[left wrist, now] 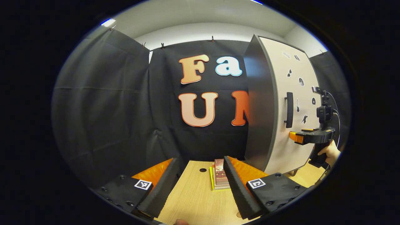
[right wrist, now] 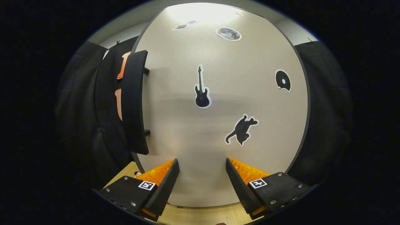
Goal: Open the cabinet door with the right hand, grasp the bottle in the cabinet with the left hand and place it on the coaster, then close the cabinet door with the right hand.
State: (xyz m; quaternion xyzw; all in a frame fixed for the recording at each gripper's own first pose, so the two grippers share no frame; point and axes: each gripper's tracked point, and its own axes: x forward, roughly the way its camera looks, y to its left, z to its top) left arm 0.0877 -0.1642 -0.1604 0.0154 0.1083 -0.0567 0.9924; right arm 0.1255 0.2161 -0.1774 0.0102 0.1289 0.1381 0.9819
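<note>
In the left gripper view, the left gripper (left wrist: 201, 184) sits at the bottom of the frame with its fingers spread apart and nothing between them, above a light wooden table (left wrist: 190, 200). A small stack of books (left wrist: 218, 178) lies flat on the table just ahead, close to the inner edge of the right-hand finger. To the right of centre stands the cabinet (left wrist: 262, 106), its pale door (left wrist: 293, 109) decorated with dark stickers and carrying a dark vertical handle (left wrist: 289, 110). At the right edge of the frame a hand (left wrist: 329, 152) holds the right gripper (left wrist: 295, 137), whose tips are just below the handle, near the door's surface; I cannot tell from here whether they touch it.

In the right gripper view, the right gripper (right wrist: 201, 178) is at the bottom with its fingers released, wide apart and empty. The door (right wrist: 218, 125) faces it close up, with the handle (right wrist: 134, 103) at the left of the frame. The door appears shut, so the bottle is hidden.
</note>
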